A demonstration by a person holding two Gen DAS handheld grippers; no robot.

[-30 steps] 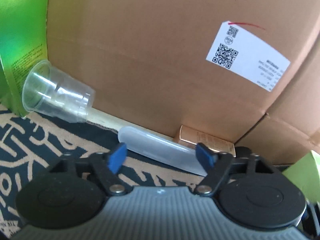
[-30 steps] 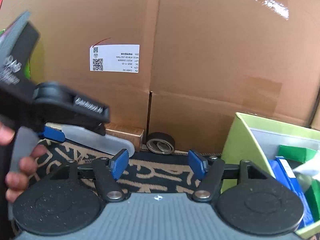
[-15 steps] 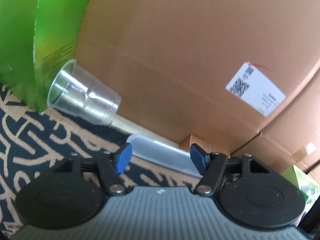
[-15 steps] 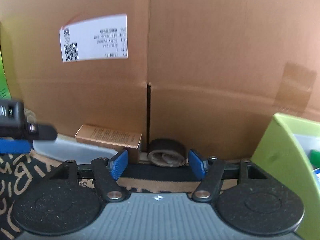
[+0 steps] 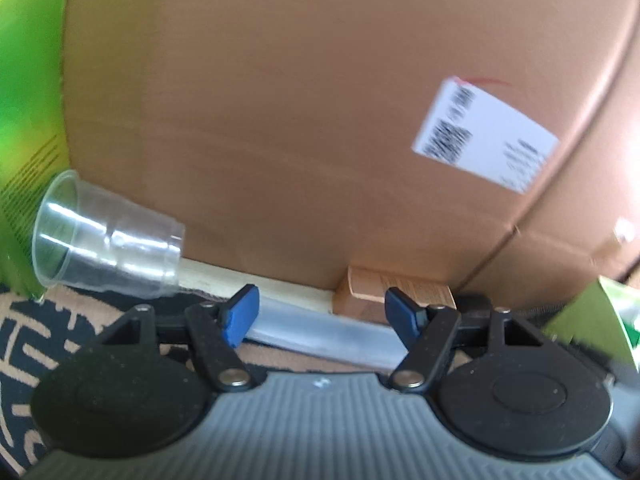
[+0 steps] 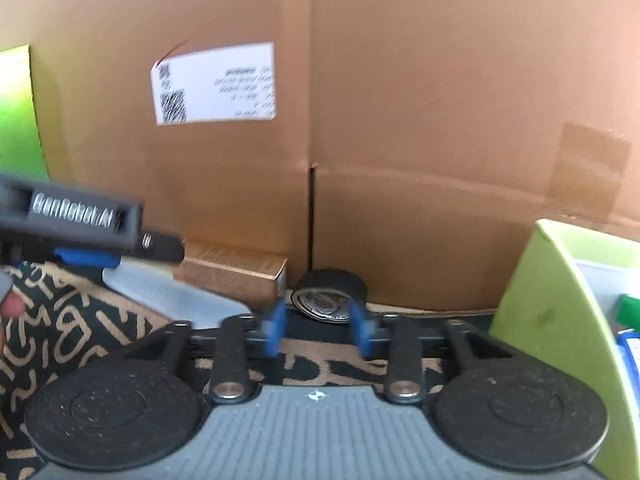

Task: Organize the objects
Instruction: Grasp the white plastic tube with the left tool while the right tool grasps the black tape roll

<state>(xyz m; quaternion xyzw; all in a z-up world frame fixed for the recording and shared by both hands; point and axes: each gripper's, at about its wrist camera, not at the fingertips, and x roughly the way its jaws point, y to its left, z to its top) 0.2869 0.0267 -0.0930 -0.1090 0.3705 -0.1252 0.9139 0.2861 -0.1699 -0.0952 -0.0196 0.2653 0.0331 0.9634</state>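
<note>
My left gripper (image 5: 322,314) is open, its jaws on either side of a translucent flat plastic case (image 5: 320,330) lying on the patterned cloth. A clear plastic cup (image 5: 106,242) lies on its side to the left. A small brown box (image 5: 394,294) sits against the cardboard. My right gripper (image 6: 318,330) is partly closed around a black tape roll (image 6: 330,296) at the foot of the cardboard; contact is unclear through blur. The plastic case (image 6: 168,294), the brown box (image 6: 234,270) and the left gripper's body (image 6: 80,220) show at the left in the right wrist view.
A large cardboard box (image 5: 300,120) with a white label (image 5: 484,136) fills the background. A green carton (image 5: 28,100) stands at the left. A light green bin (image 6: 560,312) holding blue and green items stands at the right. A black and tan patterned cloth (image 6: 68,332) covers the surface.
My right gripper's jaws have narrowed around the tape roll. My left gripper has shifted closer over the plastic case, still open.
</note>
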